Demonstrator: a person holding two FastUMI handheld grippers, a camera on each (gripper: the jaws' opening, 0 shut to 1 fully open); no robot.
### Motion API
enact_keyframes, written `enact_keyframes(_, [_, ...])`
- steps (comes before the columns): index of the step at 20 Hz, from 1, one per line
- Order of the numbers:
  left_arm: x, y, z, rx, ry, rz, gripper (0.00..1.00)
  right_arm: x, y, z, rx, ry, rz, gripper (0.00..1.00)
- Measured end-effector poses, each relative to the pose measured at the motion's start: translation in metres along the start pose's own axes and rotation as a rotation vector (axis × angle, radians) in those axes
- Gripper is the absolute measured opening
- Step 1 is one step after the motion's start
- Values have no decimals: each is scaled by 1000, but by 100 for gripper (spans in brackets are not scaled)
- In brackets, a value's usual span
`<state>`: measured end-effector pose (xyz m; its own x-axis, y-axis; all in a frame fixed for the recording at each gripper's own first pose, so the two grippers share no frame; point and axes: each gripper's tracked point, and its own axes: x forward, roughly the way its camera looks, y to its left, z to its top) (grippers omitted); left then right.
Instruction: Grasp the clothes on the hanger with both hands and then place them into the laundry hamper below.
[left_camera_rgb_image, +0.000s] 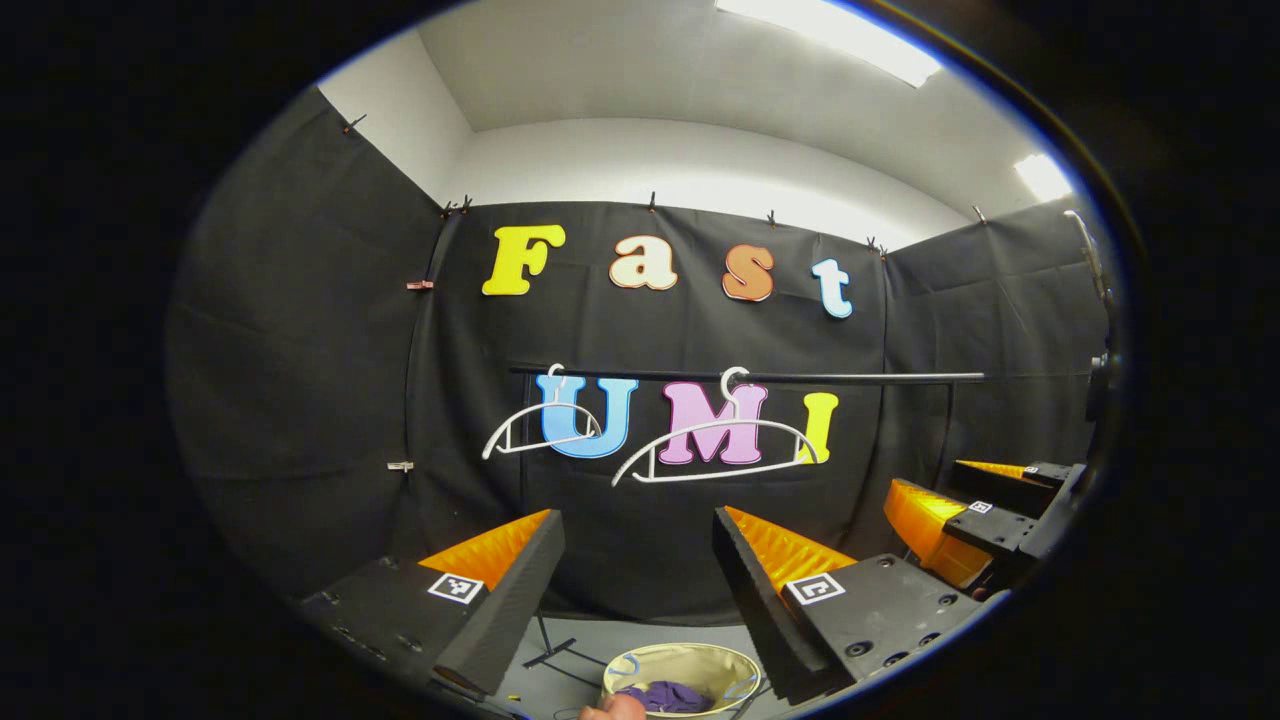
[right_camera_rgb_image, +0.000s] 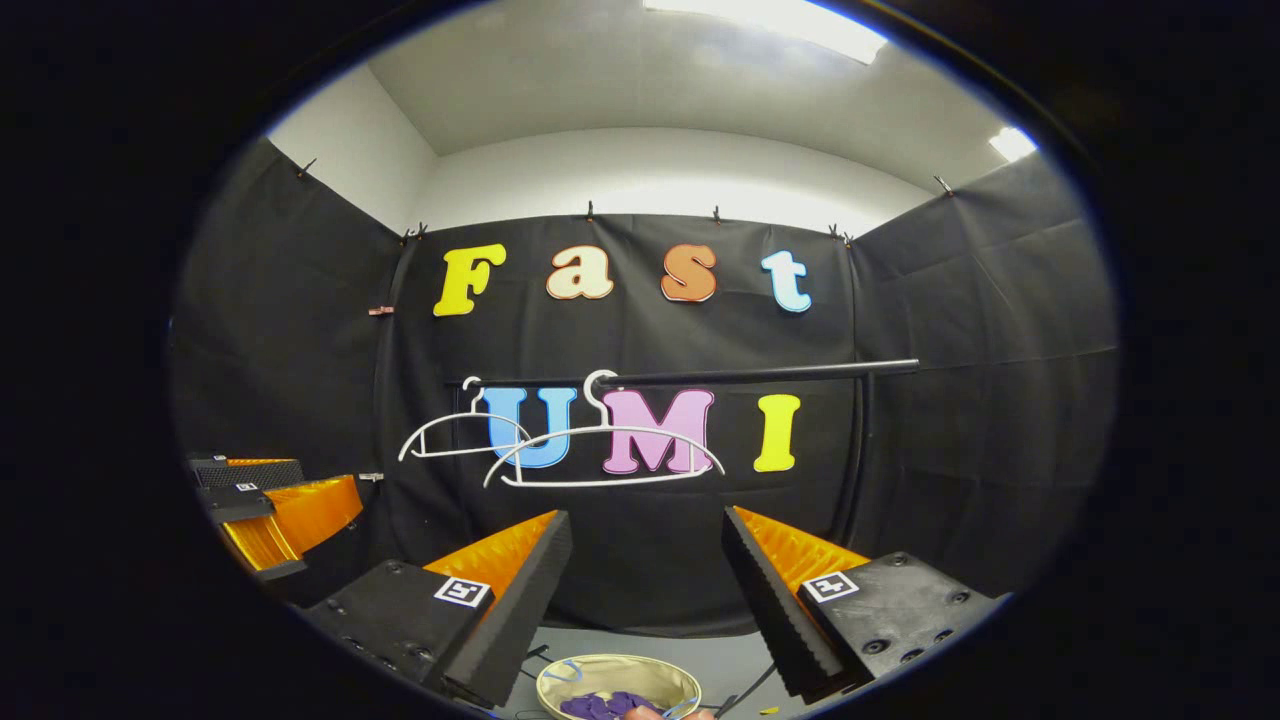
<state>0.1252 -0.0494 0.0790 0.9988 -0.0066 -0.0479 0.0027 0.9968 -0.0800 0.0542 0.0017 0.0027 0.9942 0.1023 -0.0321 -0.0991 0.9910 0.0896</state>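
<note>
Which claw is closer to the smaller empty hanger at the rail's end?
Left, I'd judge. The smaller hanger hangs only slightly left of where the left claw points; from the right claw, it sits farther off to the left.

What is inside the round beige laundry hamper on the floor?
Purple clothes lie crumpled inside the round beige laundry hamper. The hamper's bottom beneath them and its nearest edge cannot be seen.

The left gripper (left_camera_rgb_image: 635, 590) holds its fingers (left_camera_rgb_image: 500, 600) wide apart with nothing between them. Far off, two bare white plastic hangers (left_camera_rgb_image: 715, 450) hang on a black rail (left_camera_rgb_image: 850, 377). Below, near, purple clothes (left_camera_rgb_image: 672, 696) lie inside the round beige fabric hamper (left_camera_rgb_image: 690, 655). The other gripper (left_camera_rgb_image: 985, 520) shows at right.
</note>
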Motion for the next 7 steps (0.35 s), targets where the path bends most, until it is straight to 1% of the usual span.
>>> enact_keyframes(2, [-1, 1, -1, -2, 1, 1, 94, -1, 1, 2, -9, -5, 4, 97])
enact_keyframes(3, [-1, 1, -1, -1, 1, 1, 94, -1, 2, 1, -13, -5, 5, 100])
enact_keyframes(4, [-2, 2, 0, -1, 1, 3, 94, -1, 3, 2, -16, -5, 7, 98])
enact_keyframes(7, [-5, 2, 0, -5, 0, 3, 94, -2, 2, 0, -12, 4, 6, 97])
